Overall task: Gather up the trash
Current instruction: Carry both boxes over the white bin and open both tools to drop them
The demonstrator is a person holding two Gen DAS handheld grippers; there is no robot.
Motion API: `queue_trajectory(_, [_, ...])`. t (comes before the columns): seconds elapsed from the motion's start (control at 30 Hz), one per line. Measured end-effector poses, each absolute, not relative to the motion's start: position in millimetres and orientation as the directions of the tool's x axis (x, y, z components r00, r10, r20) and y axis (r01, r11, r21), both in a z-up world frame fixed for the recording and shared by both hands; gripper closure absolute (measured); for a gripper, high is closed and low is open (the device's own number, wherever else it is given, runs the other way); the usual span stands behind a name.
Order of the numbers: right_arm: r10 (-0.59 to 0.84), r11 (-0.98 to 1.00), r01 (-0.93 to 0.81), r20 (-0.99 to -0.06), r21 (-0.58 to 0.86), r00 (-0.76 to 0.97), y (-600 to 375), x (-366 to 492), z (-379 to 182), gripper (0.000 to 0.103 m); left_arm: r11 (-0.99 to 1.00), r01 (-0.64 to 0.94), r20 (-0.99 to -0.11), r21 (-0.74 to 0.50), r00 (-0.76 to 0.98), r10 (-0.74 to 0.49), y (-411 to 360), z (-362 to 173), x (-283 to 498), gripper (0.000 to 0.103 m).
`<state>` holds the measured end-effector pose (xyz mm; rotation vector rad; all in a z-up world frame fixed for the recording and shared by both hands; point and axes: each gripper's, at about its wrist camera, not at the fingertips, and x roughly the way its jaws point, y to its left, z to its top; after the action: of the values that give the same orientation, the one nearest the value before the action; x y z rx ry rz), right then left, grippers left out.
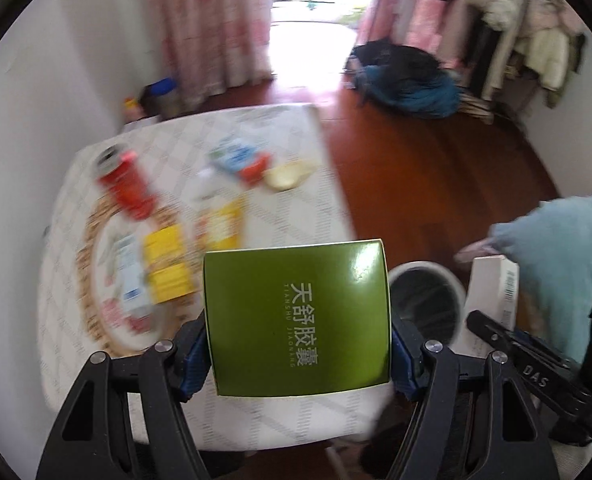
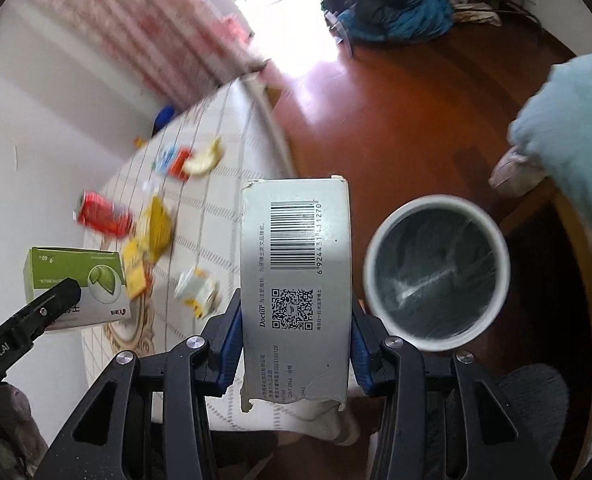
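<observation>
The left tool point(image 1: 298, 354) is squeezed shut on a green box point(image 1: 298, 320). The blue pads point(image 1: 195, 364) press on both sides of the box, and its flat top with white letters faces up. The box is held over the near edge of the bench point(image 1: 287, 216), which has a white cloth with a criss-cross pattern.

The right tool point(image 2: 296, 344) is squeezed shut on a white box point(image 2: 296, 280). This box has a bar code and a square code on it, and its near end is torn. It is held upright between the blue pads point(image 2: 231, 340).

Just to the right of the white box, down on the brown floor point(image 2: 396, 100), sits a round white trash bin point(image 2: 436, 272) with a dark bag inside. From the left tool, the bin point(image 1: 426, 296) shows just to the right of the green box too.

More trash lies on the bench, in front of and to the left of both tools. There is a red can point(image 1: 125, 184) lying on its side, some yellow packets point(image 1: 167, 268), a blue and red packet point(image 1: 237, 160) and a pale peel point(image 1: 289, 174) farther away. These look blurry.

A pile of dark and blue clothes point(image 2: 388, 12) lies on the floor far ahead.
</observation>
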<state>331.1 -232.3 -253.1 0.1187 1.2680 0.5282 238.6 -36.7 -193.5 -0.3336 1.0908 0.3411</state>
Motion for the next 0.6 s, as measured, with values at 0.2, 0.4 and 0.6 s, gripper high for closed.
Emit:
queue_trajectory(0.2, [0.380,0.915,-0.238,-0.892,0.325,0.245,-303.4,372.3,-256.1,0.056,0.927,-0.304,-0.905,-0.219,0.420,-0.076,-89.8,-221.0,309.8,0.034])
queue_trajectory(0.4, [0.285,0.952,-0.168,-0.940,0.256,0.186,-350.1,408.8,-316.2,0.056,0.911,-0.255,-0.927,-0.324,0.280,-0.251,-122.6,-299.5,370.5,0.033])
queue_trajectory(0.6, [0.253,0.962,-0.139,-0.961,0.236,0.116,-361.6,423.3,-365.4,0.056,0.895,-0.262,-0.930,-0.361,0.168,-0.326,-143.1,-347.4,402.8,0.030])
